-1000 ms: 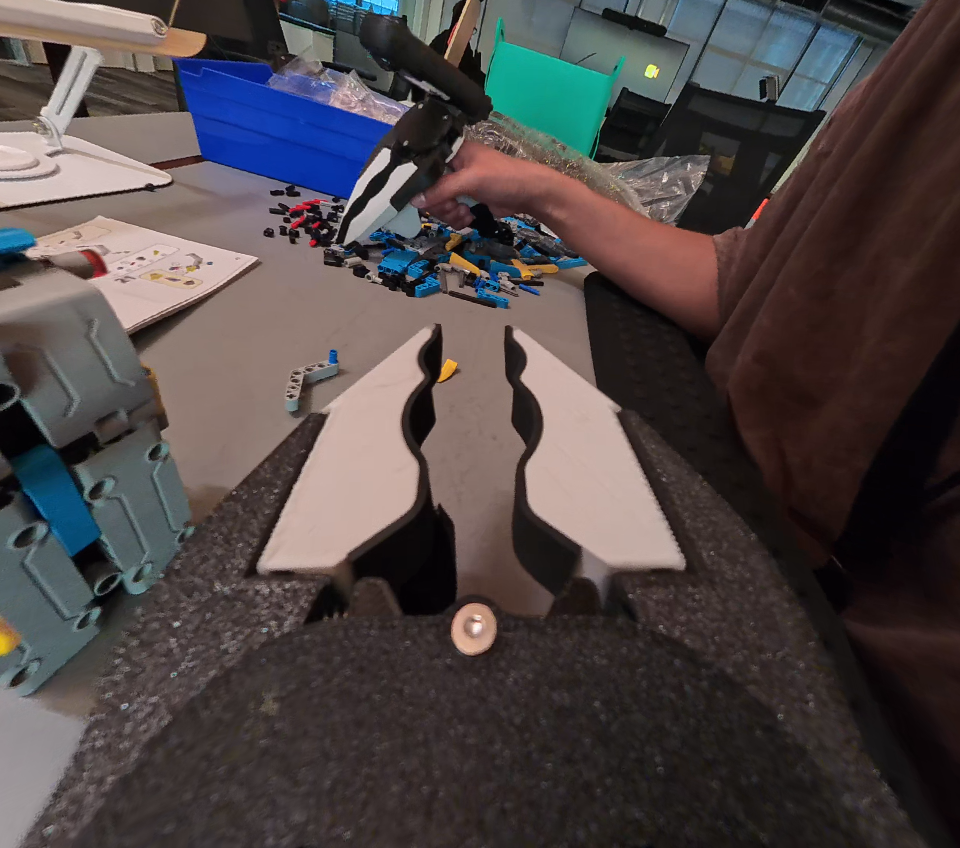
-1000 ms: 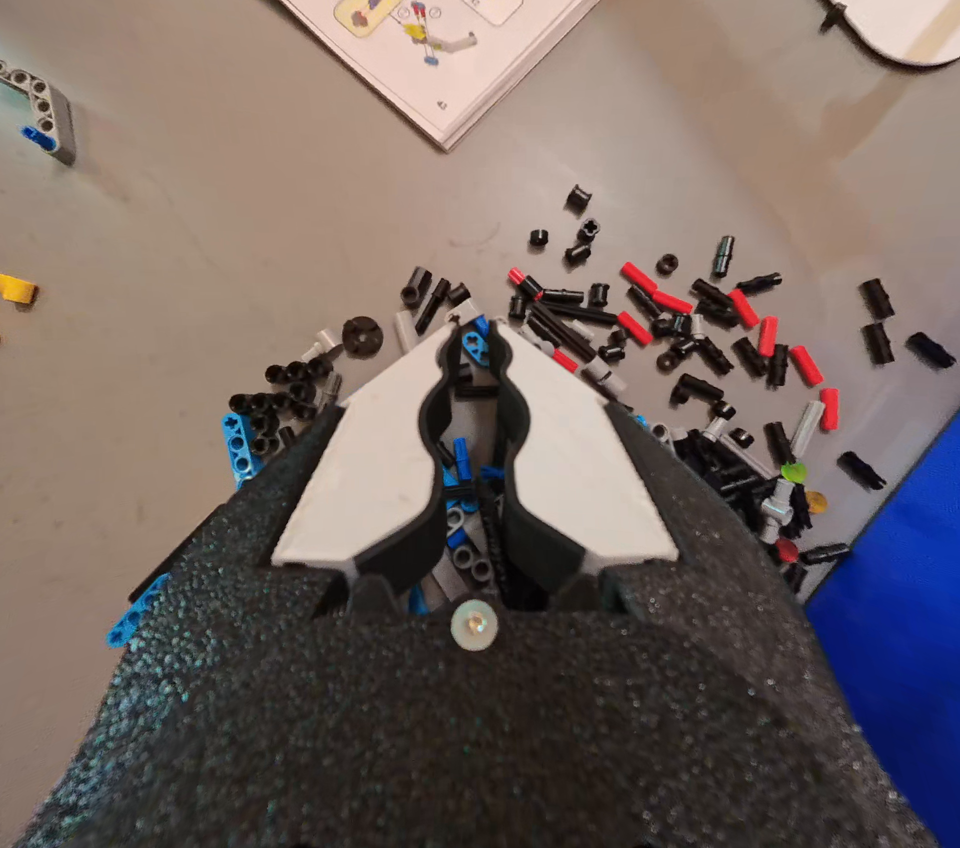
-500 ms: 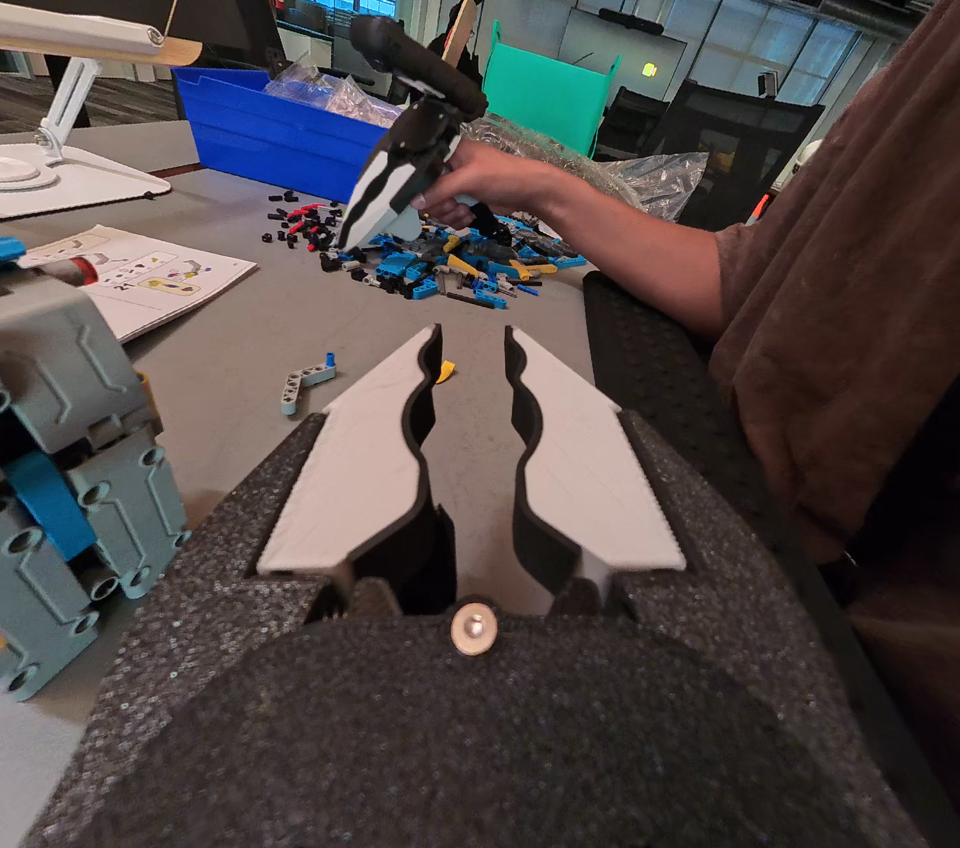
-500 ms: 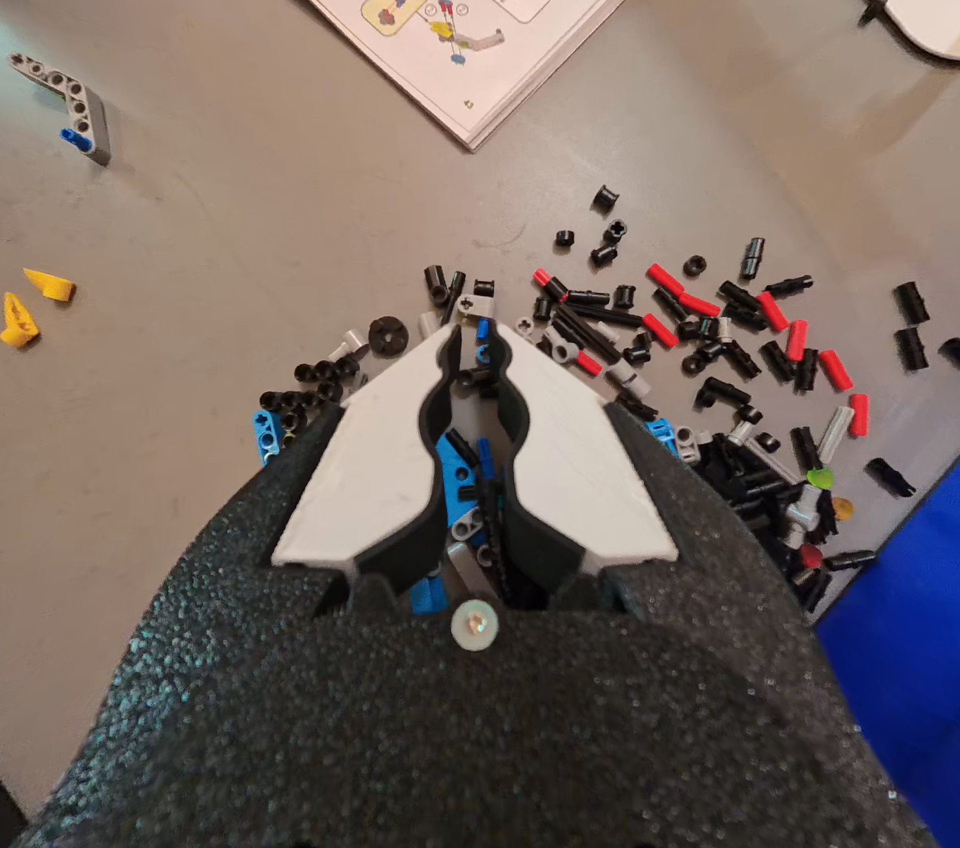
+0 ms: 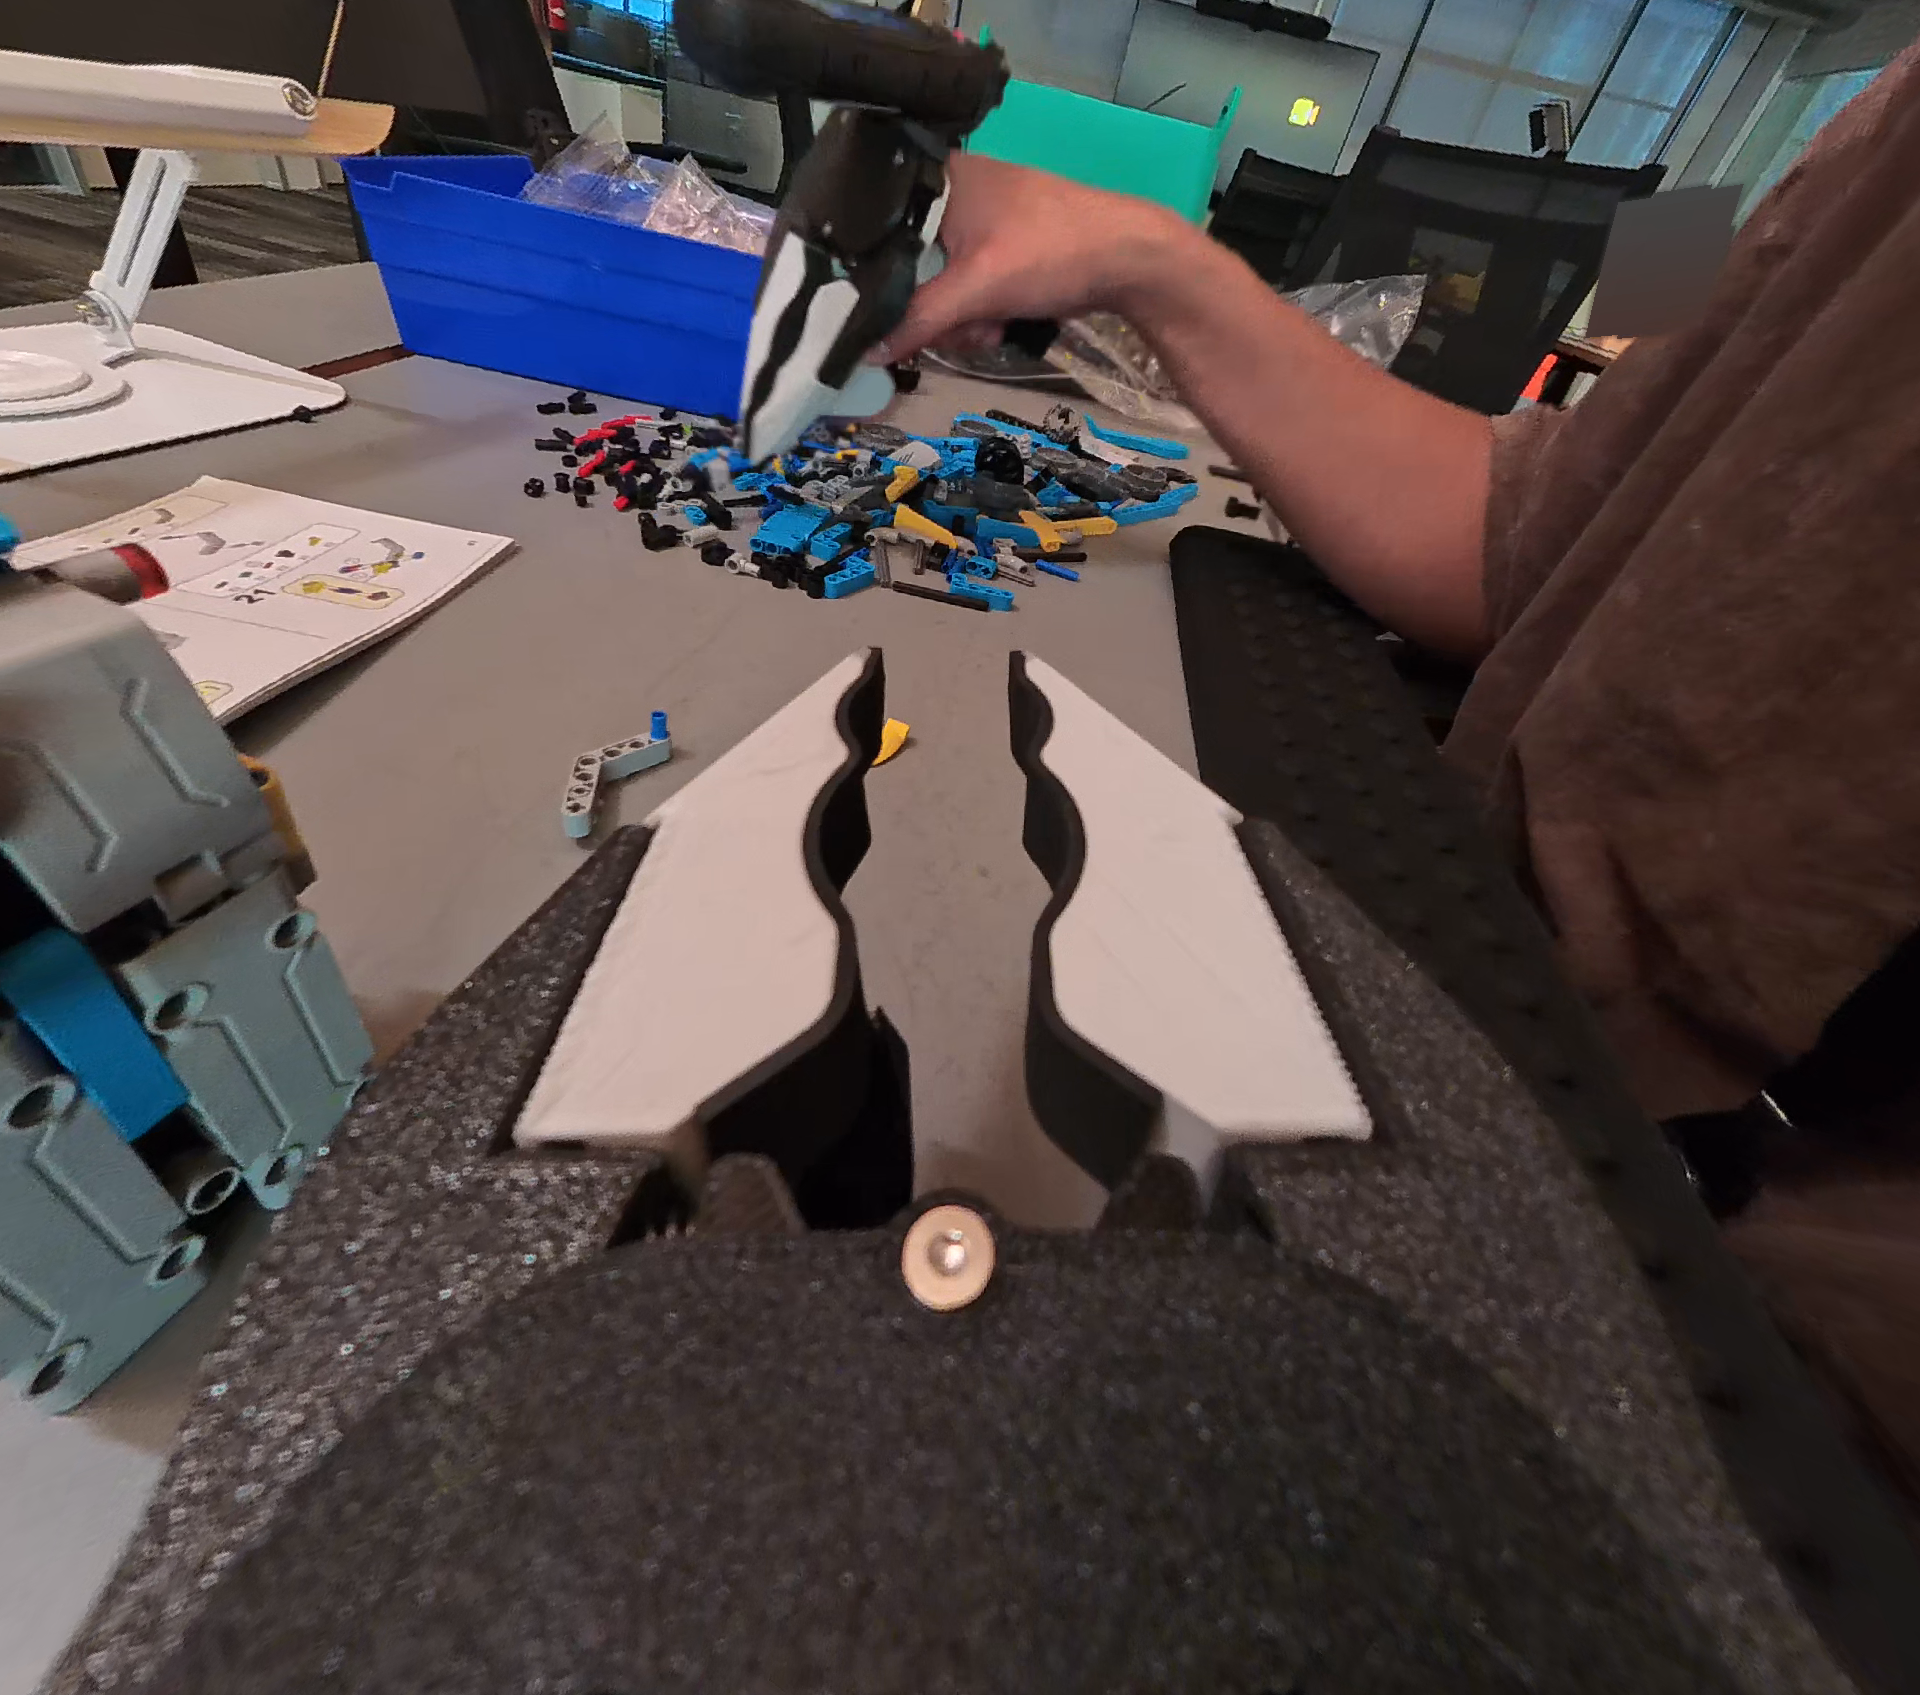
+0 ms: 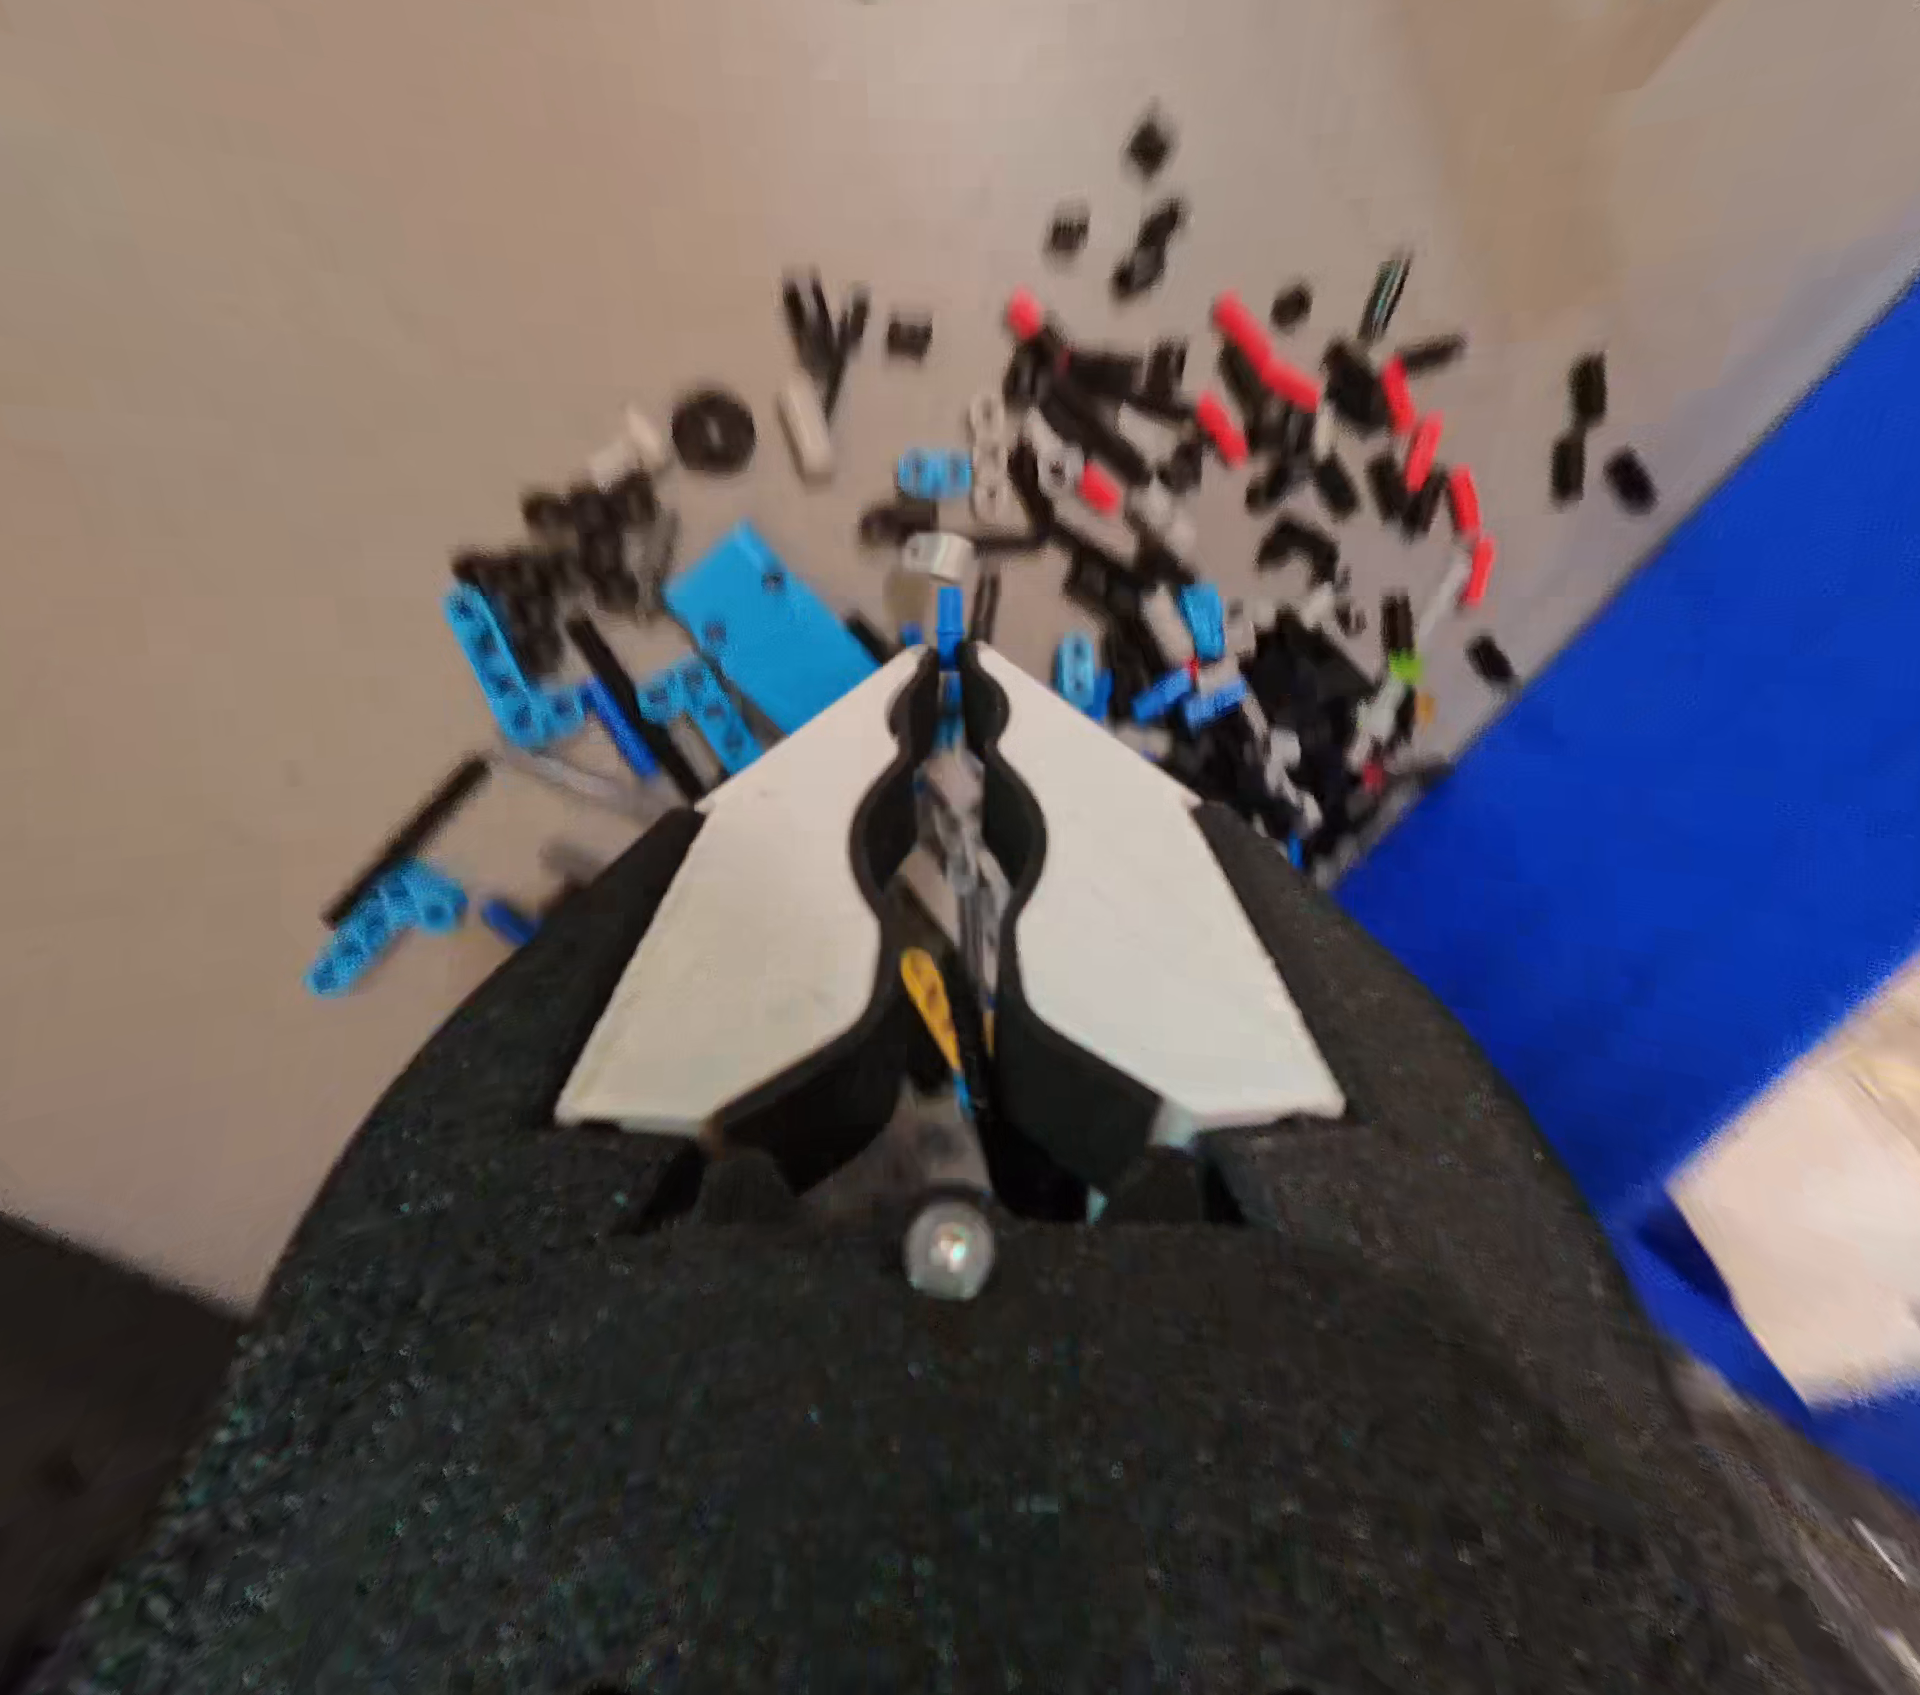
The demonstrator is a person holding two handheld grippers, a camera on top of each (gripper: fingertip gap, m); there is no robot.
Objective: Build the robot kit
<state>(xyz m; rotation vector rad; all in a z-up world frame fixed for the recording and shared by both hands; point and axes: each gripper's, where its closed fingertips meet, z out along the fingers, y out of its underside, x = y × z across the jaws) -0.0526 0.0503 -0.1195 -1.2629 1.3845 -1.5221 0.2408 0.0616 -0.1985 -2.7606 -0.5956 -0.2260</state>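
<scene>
My left gripper (image 5: 943, 669) is open and empty, low over the grey table (image 5: 727, 689). A small yellow piece (image 5: 891, 741) lies just past its left fingertip, and a grey angled beam with a blue pin (image 5: 615, 767) lies to its left. My right gripper (image 6: 945, 663) is shut on a small blue pin (image 6: 948, 622) that sticks out past the tips. It hangs above a pile of blue, black and red building pieces (image 6: 1143, 523). The right wrist view is blurred. The left wrist view shows the right gripper (image 5: 764, 430) in a person's hand over the pile (image 5: 894, 513).
A grey-and-blue built model (image 5: 125, 970) stands close on the left. An open instruction booklet (image 5: 291, 585) and a white stand base (image 5: 156, 398) lie beyond it. A blue bin (image 5: 540, 284) sits behind the pile and also shows in the right wrist view (image 6: 1662, 814). A black mat (image 5: 1330, 762) lies on the right. The tips of one gripper are about 30 cm away from the tips of the other.
My right gripper has closed from slightly open onto the blue pin and risen and swung over the pile toward the blue bin. The left gripper has barely moved.
</scene>
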